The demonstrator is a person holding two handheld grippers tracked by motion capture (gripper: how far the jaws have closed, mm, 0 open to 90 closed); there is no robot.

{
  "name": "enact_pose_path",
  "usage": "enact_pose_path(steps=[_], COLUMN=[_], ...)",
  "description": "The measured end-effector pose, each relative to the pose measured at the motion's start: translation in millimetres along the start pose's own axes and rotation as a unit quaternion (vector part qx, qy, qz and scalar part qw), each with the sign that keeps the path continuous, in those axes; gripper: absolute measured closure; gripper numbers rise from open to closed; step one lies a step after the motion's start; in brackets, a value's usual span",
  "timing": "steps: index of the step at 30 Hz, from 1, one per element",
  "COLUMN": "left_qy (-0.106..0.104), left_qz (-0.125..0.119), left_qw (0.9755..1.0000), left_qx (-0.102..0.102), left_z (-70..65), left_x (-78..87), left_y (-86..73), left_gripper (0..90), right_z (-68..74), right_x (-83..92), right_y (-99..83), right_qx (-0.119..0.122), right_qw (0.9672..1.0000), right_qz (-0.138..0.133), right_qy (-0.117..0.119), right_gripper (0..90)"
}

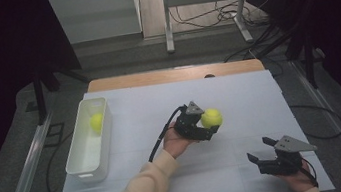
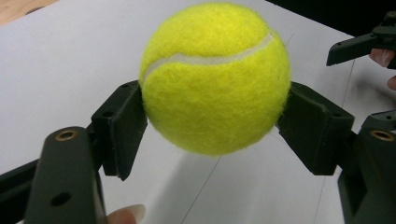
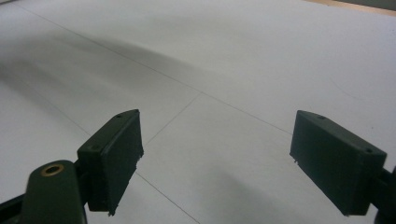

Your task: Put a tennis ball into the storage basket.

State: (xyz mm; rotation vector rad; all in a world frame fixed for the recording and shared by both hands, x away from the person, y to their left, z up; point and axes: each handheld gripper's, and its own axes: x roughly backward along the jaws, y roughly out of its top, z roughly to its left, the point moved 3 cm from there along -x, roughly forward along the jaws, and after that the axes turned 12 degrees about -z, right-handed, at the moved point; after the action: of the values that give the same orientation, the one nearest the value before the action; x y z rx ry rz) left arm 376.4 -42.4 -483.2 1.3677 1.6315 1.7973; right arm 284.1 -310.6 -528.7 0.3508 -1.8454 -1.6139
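My left gripper (image 1: pixel 211 123) is shut on a yellow tennis ball (image 1: pixel 211 117) above the middle of the white table. In the left gripper view both black pads press the sides of the tennis ball (image 2: pixel 215 79), which is lifted off the surface and casts a shadow below. My right gripper (image 1: pixel 262 149) rests near the front right of the table, open, with nothing between its pads (image 3: pixel 116 154). A second yellow ball (image 1: pixel 97 122) lies inside the white bin (image 1: pixel 79 164) at the left.
The white board (image 1: pixel 238 91) covers the table, with a wooden edge (image 1: pixel 175 74) at the back. The bin stands along the left edge. Cables and a metal frame (image 1: pixel 207 15) lie on the floor beyond the table.
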Motion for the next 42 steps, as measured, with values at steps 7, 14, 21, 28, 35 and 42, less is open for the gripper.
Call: enact_pose_path(steps=[7, 14, 21, 28, 35, 42], left_qy=[0.004, 0.008, 0.015, 0.02, 0.025, 0.03], left_qz=[-0.004, -0.004, -0.004, -0.007, -0.006, -0.01], left_qw=[1.0, 1.0, 0.9999, 0.9997, 0.9996, 0.9994], left_qx=[0.0, 0.002, 0.004, 0.008, 0.012, 0.016], left_z=[2.4, 5.0, 9.8, 14.4, 19.2, 22.1], left_x=[6.3, 10.8, 18.2, 24.5, 29.0, 34.5], left_y=[-0.4, -2.8, -6.3, -10.0, -14.0, -15.3], left_gripper=[26.8, 26.8, 26.8, 26.8, 26.8, 26.8], right_z=[0.2, 0.2, 0.3, 0.3, 0.3, 0.2], right_x=[-0.1, 0.0, 0.0, -0.2, -0.1, 0.1], right_y=[0.0, -0.1, -0.1, -0.3, -0.3, -0.3], right_qx=[0.0, 0.001, 0.001, 0.001, 0.001, 0.001], right_qw=[1.0, 1.0, 1.0, 1.0, 1.0, 1.0], right_qz=[0.0, 0.0, 0.0, 0.0, 0.0, 0.0], right_qy=[0.0, 0.0, 0.001, 0.0, 0.0, 0.0], right_gripper=[17.1, 17.1, 17.1, 17.1, 17.1, 17.1])
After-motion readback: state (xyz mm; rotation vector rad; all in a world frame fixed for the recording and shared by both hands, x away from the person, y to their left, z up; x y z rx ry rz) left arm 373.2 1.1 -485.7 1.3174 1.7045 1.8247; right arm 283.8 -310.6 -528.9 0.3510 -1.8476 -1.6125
